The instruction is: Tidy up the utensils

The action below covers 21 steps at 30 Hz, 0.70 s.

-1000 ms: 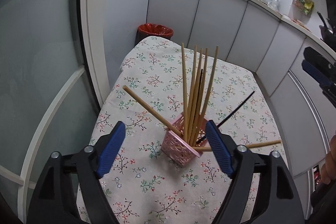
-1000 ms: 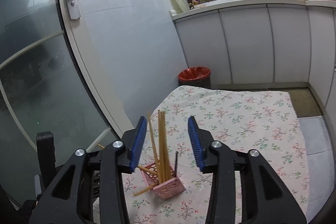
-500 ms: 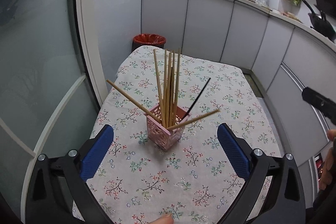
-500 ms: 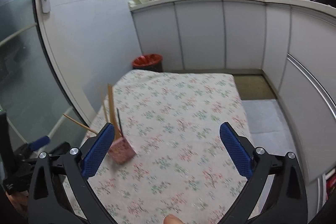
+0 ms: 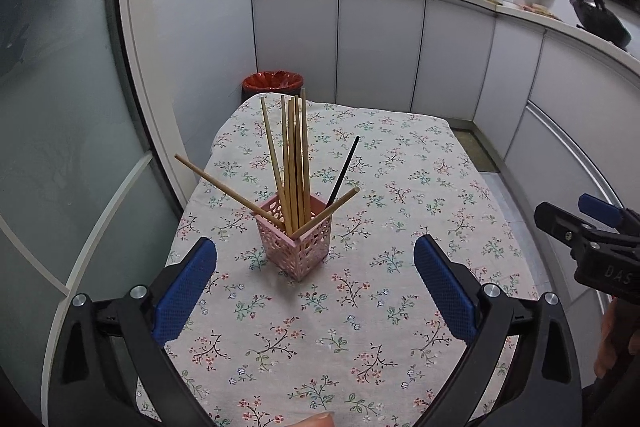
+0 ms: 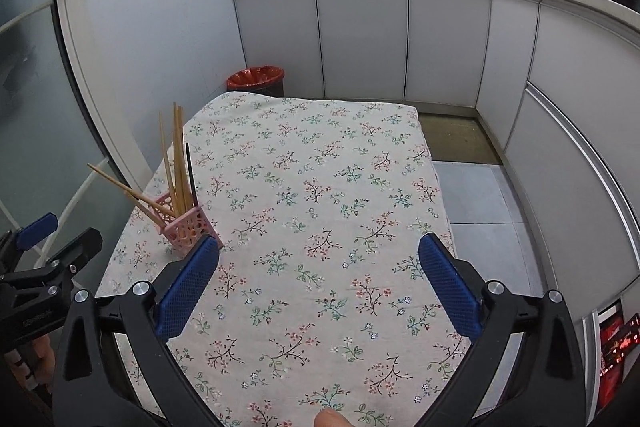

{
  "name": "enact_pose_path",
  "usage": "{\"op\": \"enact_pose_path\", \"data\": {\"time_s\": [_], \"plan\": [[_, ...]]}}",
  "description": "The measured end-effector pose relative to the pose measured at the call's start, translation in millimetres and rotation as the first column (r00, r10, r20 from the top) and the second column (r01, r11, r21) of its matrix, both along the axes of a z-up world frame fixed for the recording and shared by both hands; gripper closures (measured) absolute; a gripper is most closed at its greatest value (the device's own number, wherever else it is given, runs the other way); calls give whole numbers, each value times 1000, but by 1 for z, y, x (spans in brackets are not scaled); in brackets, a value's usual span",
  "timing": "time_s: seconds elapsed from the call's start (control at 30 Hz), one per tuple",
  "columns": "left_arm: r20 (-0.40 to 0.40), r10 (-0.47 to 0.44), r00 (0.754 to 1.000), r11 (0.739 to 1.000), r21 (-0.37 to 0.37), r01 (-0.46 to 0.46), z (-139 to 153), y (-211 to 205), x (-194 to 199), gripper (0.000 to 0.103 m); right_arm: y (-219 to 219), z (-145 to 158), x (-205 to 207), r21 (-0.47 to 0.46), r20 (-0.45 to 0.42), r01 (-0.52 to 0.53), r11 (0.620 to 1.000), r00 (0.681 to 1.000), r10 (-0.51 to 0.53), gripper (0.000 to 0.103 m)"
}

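Observation:
A pink perforated holder stands on the floral tablecloth. Several wooden chopsticks stand in it, two of them leaning outward, plus one black chopstick. My left gripper is open, pulled back from the holder with nothing between its blue pads. My right gripper is open over bare cloth, the holder off to its left. Each gripper shows at the edge of the other's view, the right one and the left one.
A red-lined waste bin stands past the table's far end. White cabinets run along the back and right. A glass door lies on the left. Floor lies right of the table.
Both grippers opened wide and drew back from the holder. The right one swung off to the right, so the holder now sits at the left of its view.

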<state>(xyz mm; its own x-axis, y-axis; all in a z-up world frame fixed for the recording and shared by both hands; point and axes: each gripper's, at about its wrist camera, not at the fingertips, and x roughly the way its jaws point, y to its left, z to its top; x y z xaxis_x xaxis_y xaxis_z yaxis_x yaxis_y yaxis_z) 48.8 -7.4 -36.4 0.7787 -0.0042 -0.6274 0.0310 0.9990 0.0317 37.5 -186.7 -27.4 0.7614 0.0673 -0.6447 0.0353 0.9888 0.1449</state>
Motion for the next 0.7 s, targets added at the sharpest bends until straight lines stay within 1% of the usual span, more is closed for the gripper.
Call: {"op": "enact_pose_path", "data": {"time_s": [0.7], "plan": [[-4, 7, 1000, 1000, 0, -7, -3, 1, -2, 7, 1, -6, 4, 9, -32, -10, 1000, 999, 10, 7]]}}
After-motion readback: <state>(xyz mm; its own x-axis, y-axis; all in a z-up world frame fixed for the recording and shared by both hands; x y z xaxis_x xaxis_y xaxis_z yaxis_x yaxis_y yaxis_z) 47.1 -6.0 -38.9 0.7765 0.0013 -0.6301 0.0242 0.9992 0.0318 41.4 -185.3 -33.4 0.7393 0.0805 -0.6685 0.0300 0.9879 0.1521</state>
